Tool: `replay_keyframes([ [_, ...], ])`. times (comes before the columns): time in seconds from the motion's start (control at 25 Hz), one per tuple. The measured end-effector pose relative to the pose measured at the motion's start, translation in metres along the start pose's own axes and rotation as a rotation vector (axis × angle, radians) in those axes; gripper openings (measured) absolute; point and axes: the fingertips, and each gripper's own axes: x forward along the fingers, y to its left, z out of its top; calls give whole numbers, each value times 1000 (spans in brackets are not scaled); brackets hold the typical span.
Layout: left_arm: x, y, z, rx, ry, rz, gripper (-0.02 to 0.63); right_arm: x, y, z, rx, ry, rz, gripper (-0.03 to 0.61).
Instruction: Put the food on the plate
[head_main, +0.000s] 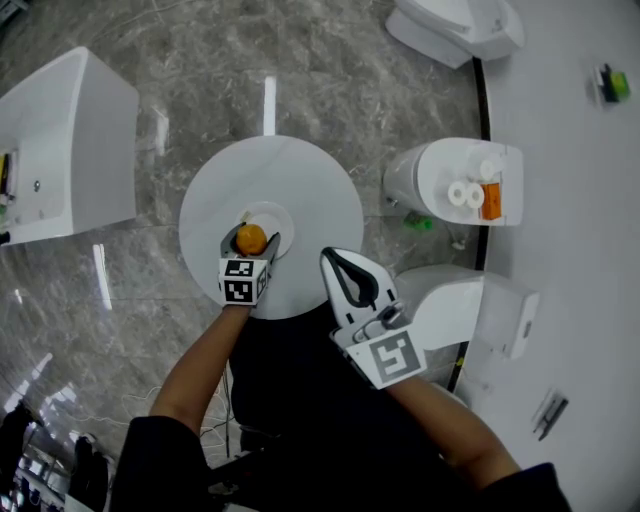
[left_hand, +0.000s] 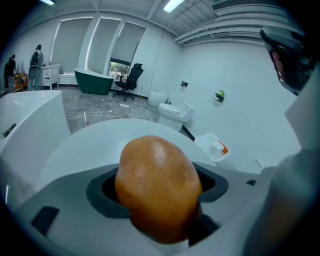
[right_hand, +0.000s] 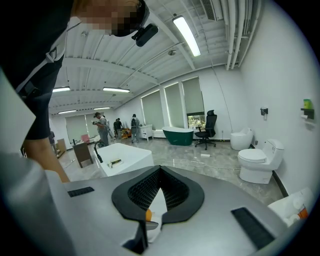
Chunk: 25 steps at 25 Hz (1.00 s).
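Left tongs clamp a speckled, egg-shaped orange food over the round white plate — right tongs together.

Looks along the right gripper: black ribbed pads meet at the tips, with nothing held between them. Shows, through the gap below the tips, a white surface and a small orange sliver, too little to name. Takes in, beyond, a grey marble floor, a dark green bathtub, a black office chair just beside it, a white toilet at right, a white counter at left, and several people standing far back.
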Motion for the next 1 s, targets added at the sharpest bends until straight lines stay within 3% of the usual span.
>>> replay_keyframes([
  [0.28, 15, -6, -11, 19, 48, -32, 342, -10, -5, -7, 2, 18, -19, 2],
  [0.56, 22, -2, -16, 110, 67, -17, 342, -13, -4, -7, -6, 16, -24, 1],
  [0.76, 30, -4, -28, 176, 136, -31, 342, -17, -10, -9, -6, 13, -39, 2],
  [1.0, 32, -1, -25, 189, 146, -28, 342, -25, -17, -11, -3, 21, -53, 2],
])
